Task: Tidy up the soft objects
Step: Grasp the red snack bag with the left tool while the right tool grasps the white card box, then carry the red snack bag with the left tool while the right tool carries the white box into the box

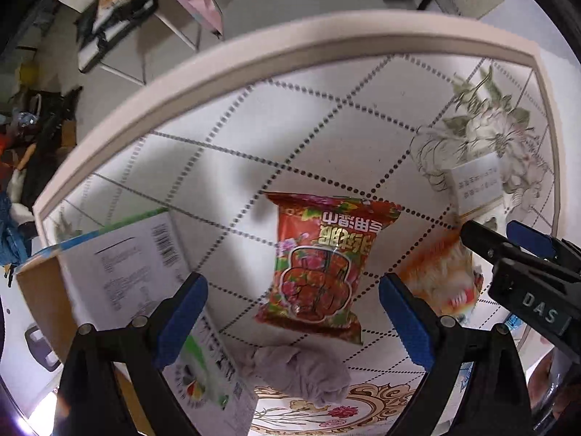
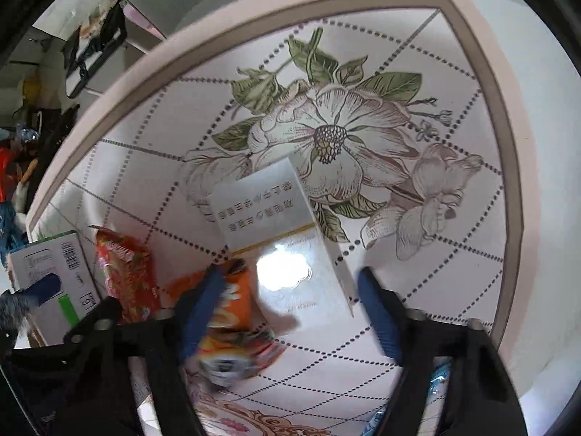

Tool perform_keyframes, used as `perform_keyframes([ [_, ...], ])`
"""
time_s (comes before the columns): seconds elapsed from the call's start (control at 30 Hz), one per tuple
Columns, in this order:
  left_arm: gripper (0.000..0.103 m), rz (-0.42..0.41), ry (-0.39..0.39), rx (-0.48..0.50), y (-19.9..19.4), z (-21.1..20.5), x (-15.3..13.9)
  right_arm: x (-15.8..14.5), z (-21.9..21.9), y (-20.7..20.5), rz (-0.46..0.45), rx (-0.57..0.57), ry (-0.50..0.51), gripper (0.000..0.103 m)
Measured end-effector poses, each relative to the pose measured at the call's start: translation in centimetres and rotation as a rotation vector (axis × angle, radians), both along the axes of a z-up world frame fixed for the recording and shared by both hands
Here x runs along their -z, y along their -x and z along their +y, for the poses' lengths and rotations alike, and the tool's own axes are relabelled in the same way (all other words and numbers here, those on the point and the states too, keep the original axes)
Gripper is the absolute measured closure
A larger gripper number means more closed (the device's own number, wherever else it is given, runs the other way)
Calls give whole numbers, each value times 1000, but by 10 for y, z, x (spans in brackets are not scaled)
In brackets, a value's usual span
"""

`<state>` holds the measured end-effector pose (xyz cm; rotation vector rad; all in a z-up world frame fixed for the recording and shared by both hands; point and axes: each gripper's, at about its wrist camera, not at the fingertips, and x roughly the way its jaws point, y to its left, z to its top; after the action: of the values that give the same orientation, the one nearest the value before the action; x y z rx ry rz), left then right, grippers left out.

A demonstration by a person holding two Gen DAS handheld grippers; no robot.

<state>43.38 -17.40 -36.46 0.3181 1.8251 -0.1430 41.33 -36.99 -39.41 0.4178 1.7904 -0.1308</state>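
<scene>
The red wet-wipe packet (image 1: pixel 319 265) lies flat on the bench (image 1: pixel 326 116), in the lower centre of the left wrist view, its long axis running from the upper middle of the frame down toward the lower right. It sits straight ahead of the left gripper (image 1: pixel 292 312), between the lines of its two blue pads, and nothing is held there: the jaws are spread wide and empty. Just below the packet, nearer the camera, a crumpled grey cloth (image 1: pixel 301 370) rests on the bench, touching or nearly touching the packet's near edge.

To the right of the packet is an orange snack packet (image 2: pixel 232 330), blurred in both views. In the right wrist view it lies at lower centre, against the left pad of the right gripper (image 2: pixel 294 312); that gripper's jaws are also spread, and I cannot tell whether the pad presses the packet or only overlaps it. A white carton (image 2: pixel 283 239) lies lengthwise between those jaws, pointing to the upper centre.

At the left edge stands an open cardboard box (image 1: pixel 120 265), just beside the left gripper's left pad.

By my judgement the left gripper is the nearer one for the red packet, and the jaws would close across its short width.
</scene>
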Motion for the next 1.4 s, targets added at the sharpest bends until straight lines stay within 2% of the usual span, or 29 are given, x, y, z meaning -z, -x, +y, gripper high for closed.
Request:
perform_keyframes([
  [0.13, 6, 45, -12, 8, 1, -2, 19, 7, 0, 4, 19, -49, 12, 34],
  [0.23, 6, 77, 10, -2, 4, -2, 29, 9, -11, 11, 52, -49, 8, 40],
  [0.37, 8, 86, 44, -22, 7, -3, 40, 3, -34, 24, 66, -68, 90, 45],
  [0.43, 9, 102, 50, -35, 10, -2, 49, 6, -44, 28, 66, -22, 51, 45],
  [0.47, 14, 116, 56, -46, 12, -2, 54, 7, -48, 30, 60, 16, 22, 45],
  [0.5, 14, 113, 55, -51, 13, -2, 56, 6, -52, 30, 32, 55, -10, 45],
  [0.63, 16, 79, 65, -43, 14, -5, 55, 3, -39, 16, -16, 29, -21, 45],
  [0.73, 33, 55, 71, -45, 12, -6, 46, 12, -18, 0, 0, -1, -47, 43],
  [0.77, 46, 49, 71, -44, 12, -7, 43, 13, -11, -5, 4, -12, -35, 36],
  [0.8, 55, 46, 73, -48, 12, -7, 41, 14, -4, -10, 7, -24, -22, 34],
  [0.93, 56, 46, 89, -68, 6, -2, 34, 18, 26, -25, 56, -86, 69, 30],
  [1.07, 56, 28, 96, -71, 11, 2, 36, 19, 48, -29, 72, -138, 161, 36],
  [1.17, 57, 24, 92, -82, 12, 11, 33, 18, 61, -29, 57, -142, 165, 38],
  [1.4, 58, -23, 121, -77, 37, 23, 4, 6, 29, 18, 11, -94, 186, 41],
])
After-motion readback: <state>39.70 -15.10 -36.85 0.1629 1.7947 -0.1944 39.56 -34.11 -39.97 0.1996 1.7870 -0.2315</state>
